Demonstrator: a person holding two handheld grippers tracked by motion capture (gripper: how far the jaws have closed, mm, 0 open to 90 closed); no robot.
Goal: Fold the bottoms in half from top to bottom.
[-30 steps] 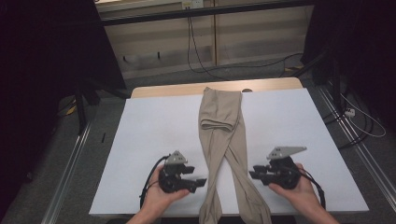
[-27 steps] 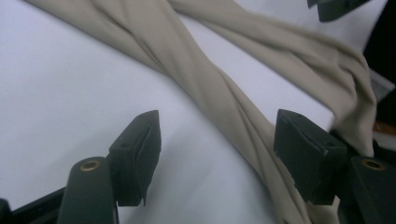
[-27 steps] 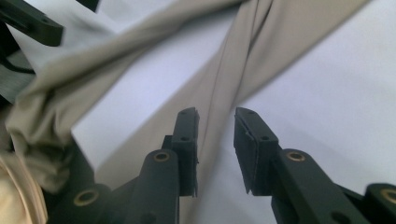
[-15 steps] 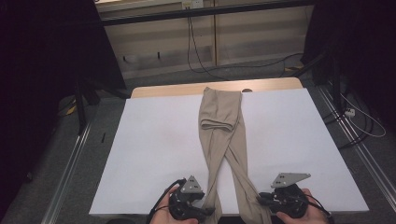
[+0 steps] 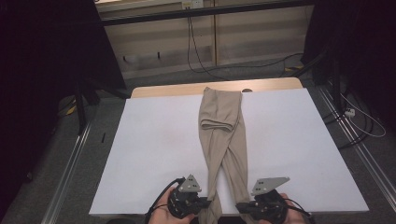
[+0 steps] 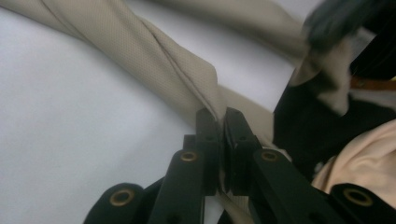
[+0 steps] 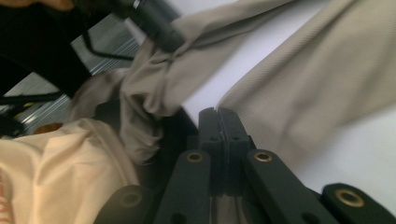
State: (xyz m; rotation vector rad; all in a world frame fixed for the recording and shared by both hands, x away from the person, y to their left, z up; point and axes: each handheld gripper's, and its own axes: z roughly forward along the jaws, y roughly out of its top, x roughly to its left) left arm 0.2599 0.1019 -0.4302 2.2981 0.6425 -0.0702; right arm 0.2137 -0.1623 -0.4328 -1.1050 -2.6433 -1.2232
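Gripping the two leg ends of the beige woven-fabric trousers (image 5: 223,135) looks like the step in hand: each hem is being taken at the near edge of the white rectangular table sheet (image 5: 154,149). The left gripper (image 5: 204,204) has just been closing, and its black jaws now pinch a fold of the left-hand leg, cloth bunching just ahead of the tips in the left gripper view (image 6: 219,122). The right gripper (image 5: 240,207) has also just been closing; its jaws stand together, with cloth running down between them (image 7: 218,116) and the leg spreading ahead and to the right of the tips. The trousers stretch away from both claws, legs crossing a little beyond them, waistband farthest off. Both hands sit low at the table's near edge, claws pointing inward toward each other. Next, I judge, comes a lift of both hems together, kept level so neither slips
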